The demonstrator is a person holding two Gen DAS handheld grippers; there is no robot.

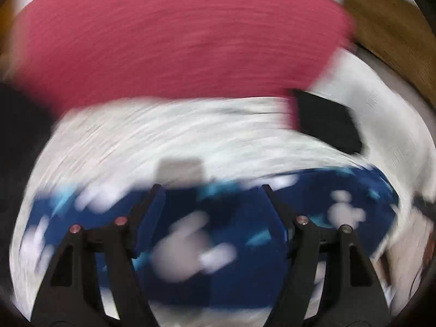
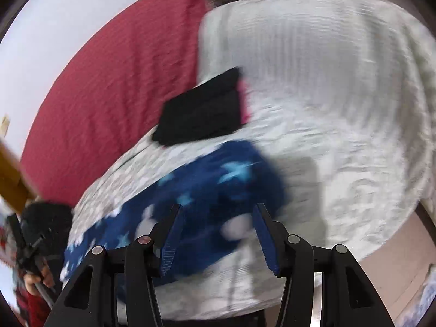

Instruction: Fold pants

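On my left wrist view everything smears with motion, but I can still read the left gripper (image 1: 209, 188): its jaws stand well apart, released, with nothing pinched between the pads. The blue pants (image 1: 234, 248), patterned with white and pale-blue shapes, lie below and between the two fingers, spread across the white bed cover (image 1: 163, 133). I cannot tell whether the fingertips brush the fabric; the blur hides that. Beyond the pants I see a folded black garment (image 1: 327, 120) lying on the cover to the right, and behind it a broad red blanket (image 1: 174, 43) filling the top of the view.

On my right wrist view the picture is sharper. The right gripper (image 2: 218, 207) also has its jaws parted, moderately wide, the ribbed blue pads (image 2: 171, 242) facing each other with open space between them. They grasp nothing. The pants (image 2: 207, 190) lie folded into a thick bundle on the white bed cover (image 2: 327, 109), running from lower left up toward the middle, and the tips of this gripper hang over the near part of that bundle. The pads do not press on the cloth as far as I can see. The black garment (image 2: 204, 109) rests just past the far end of the pants, partly on the red blanket (image 2: 114, 90) and partly on the white cover. At the far left edge a person's hand (image 2: 38, 275) holds a dark handle.
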